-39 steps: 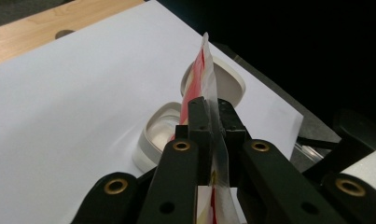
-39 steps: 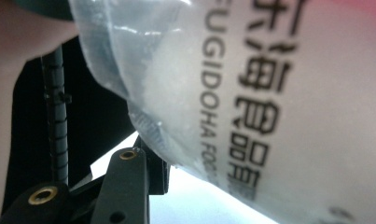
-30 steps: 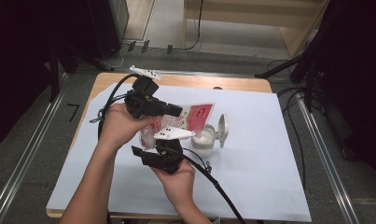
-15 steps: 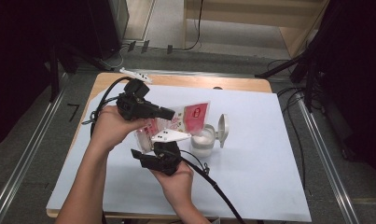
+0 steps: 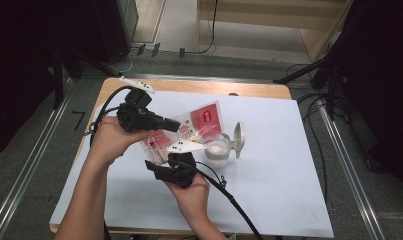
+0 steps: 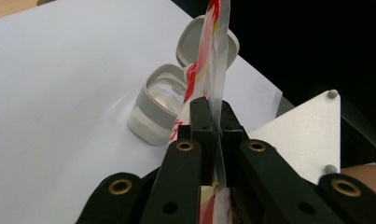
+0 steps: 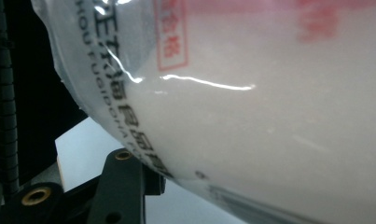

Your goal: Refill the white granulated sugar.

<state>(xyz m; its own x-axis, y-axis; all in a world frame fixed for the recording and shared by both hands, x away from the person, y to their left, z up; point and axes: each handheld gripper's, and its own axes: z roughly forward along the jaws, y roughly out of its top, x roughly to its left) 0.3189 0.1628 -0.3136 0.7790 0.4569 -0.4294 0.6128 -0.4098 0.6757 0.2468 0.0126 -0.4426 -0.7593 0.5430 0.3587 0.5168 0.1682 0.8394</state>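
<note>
Bag of white powder hangs in the air over the white sheet, held between two claws. It is see-through plastic with red print, and it sits just left of the small jar.

The left claw is shut tight on the top edge of the bag. In the left gripper view the two black jaws pinch the thin plastic flat, and the jar stands behind it with its lid flipped open.

The right claw is under the bag's low corner. In the right gripper view the bag bulges close to the camera, full of white powder. One jaw shows below it, but the grip itself is hidden, so it is not clear if this claw is open or closed.

Compared with a second ago, the left claw has moved up and away from the person, toward the far left corner of the table. The bag has stretched out and tipped, so its printed end now points down at the jar. The right hand has stayed about where it was.

That likely means the pour is being set up: the bag's mouth is lining up over the open jar. There already seems to be some white stuff in the jar. The tricky bit will be keeping the mouth right above the jar so nothing spills on the sheet.
</note>
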